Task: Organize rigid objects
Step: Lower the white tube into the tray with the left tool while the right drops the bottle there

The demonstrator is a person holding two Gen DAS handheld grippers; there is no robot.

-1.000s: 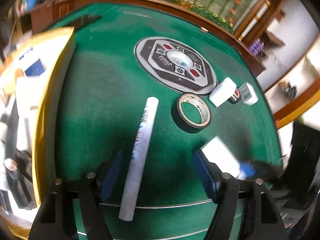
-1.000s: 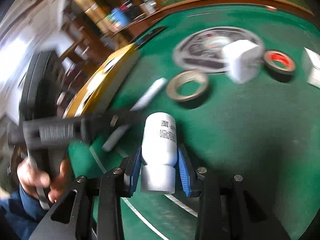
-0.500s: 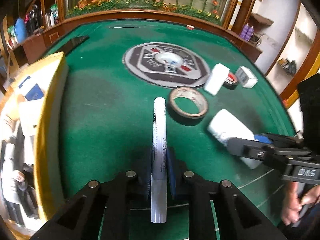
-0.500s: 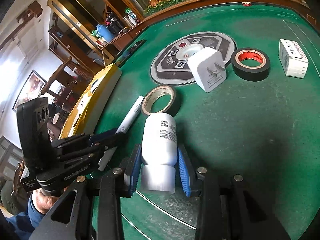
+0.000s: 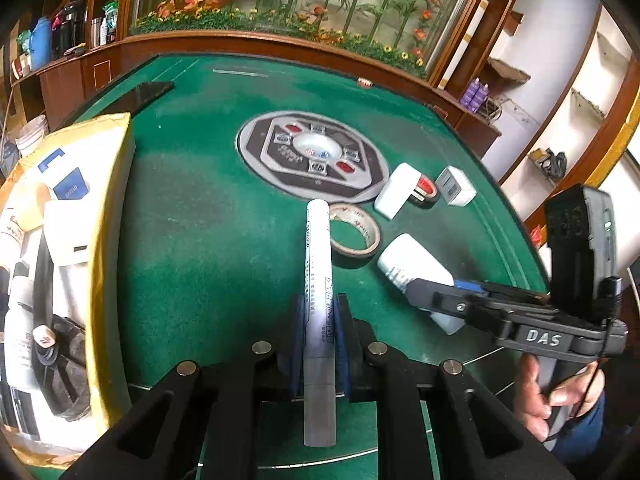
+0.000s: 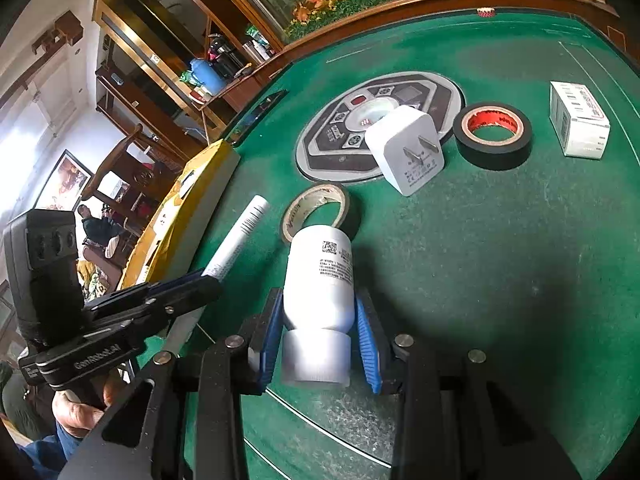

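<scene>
While the left gripper pinches the white marker near its rear end over the green table — it could pivot — the right gripper clamps the white bottle.

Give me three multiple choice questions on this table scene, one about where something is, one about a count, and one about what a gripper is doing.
1. Where does the charger lie?
A. Inside the yellow box
B. Partly on the round panel
C. In the right gripper

2. How many tape rolls are on the felt?
A. One
B. Two
C. Four

3. What is the left gripper doing?
A. Standing open and empty
B. Clamping a tape roll
C. Clamping the white marker

Answers: 1 B, its far corner overlaps the panel's edge. 2 B, a beige roll and a black roll. 3 C, both pads press the marker's barrel.
</scene>
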